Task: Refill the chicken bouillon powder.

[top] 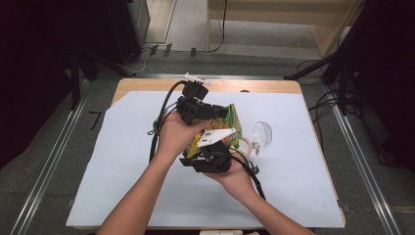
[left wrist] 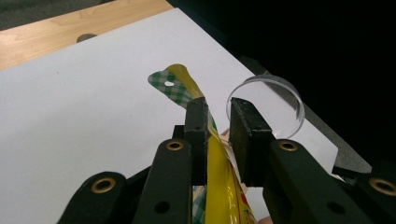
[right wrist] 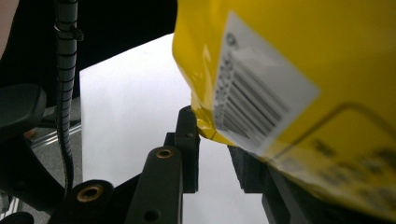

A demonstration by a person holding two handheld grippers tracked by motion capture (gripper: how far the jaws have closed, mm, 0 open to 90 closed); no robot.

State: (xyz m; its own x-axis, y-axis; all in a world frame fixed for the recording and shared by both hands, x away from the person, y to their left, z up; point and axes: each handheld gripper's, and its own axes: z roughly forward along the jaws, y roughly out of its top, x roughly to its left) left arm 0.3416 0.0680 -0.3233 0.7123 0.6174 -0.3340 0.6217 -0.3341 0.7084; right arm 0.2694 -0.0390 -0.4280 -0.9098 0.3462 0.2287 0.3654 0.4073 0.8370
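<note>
From the high view, a yellow snack bag (top: 234,123) is held up above the white sheet (top: 122,161) that covers the counter (top: 147,84), right at the middle, between both hands. The left gripper (top: 208,113) is gripped by the left hand (top: 175,132) at the bag's far side, and the right gripper (top: 215,155) is cradled in the right hand (top: 237,177) beneath it. A clear plastic cup (top: 262,134) is seen lying on its side just right of the bag, with a roll of tape (top: 245,146) beside it.

In the left gripper view, the bag's edge (left wrist: 219,163) is caught between the jaws, which are nearly together on it; the checked green corner (left wrist: 170,86) is curled up beyond them, and the cup (left wrist: 268,105) is seen behind.

In the right gripper view, the bag's barcode side (right wrist: 289,70) is pressed close overhead, and its lower corner is dipped into the gap of the jaws, which are parted; whether it is pinched cannot be told.
</note>
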